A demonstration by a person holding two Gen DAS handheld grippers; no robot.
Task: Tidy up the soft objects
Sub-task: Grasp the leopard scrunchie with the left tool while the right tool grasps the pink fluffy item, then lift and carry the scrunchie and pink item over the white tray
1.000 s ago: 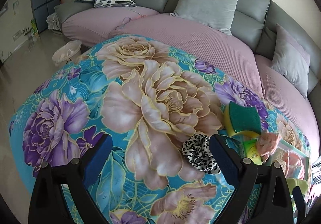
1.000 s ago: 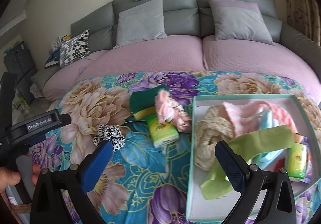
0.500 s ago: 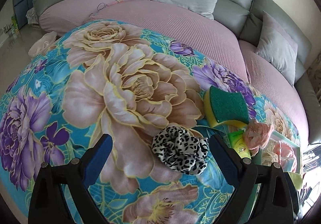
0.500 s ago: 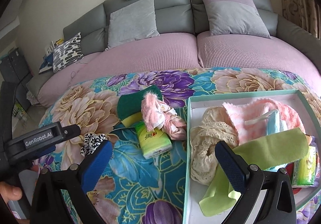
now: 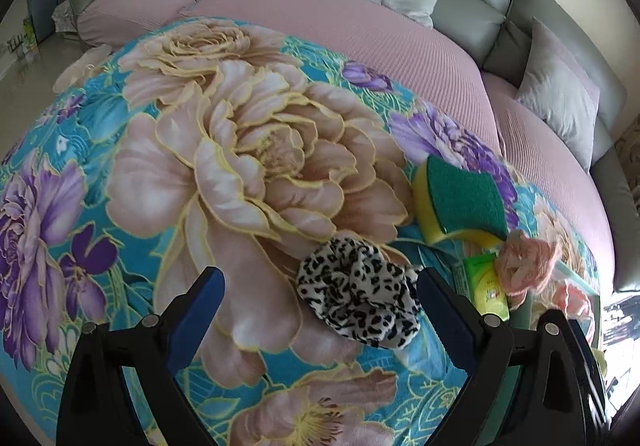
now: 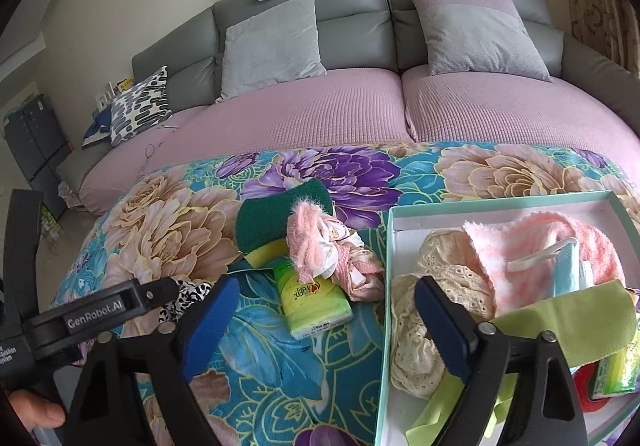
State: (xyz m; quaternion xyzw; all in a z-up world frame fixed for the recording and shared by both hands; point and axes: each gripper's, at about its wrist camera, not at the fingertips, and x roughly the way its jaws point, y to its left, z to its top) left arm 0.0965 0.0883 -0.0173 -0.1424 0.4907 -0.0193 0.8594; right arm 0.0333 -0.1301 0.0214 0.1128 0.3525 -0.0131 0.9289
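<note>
Leopard-print scrunchie (image 5: 358, 300) lies on the flowered blanket (image 5: 248, 166), a soft ring with no clear long axis. The left gripper (image 5: 318, 286) hangs over it with jaws spread wide and empty; the scrunchie sits between them, close against the right-hand pad, off centre. The right gripper (image 6: 326, 296), jaws wide and just narrowing, holds nothing and aims between a green tissue pack (image 6: 316, 302) and the mint-rimmed box (image 6: 390, 246). The left hand is nearer.

Soft, even daylight; sharp centres; heavy fisheye bending with dark corners; blown-out glare at lower right
</note>
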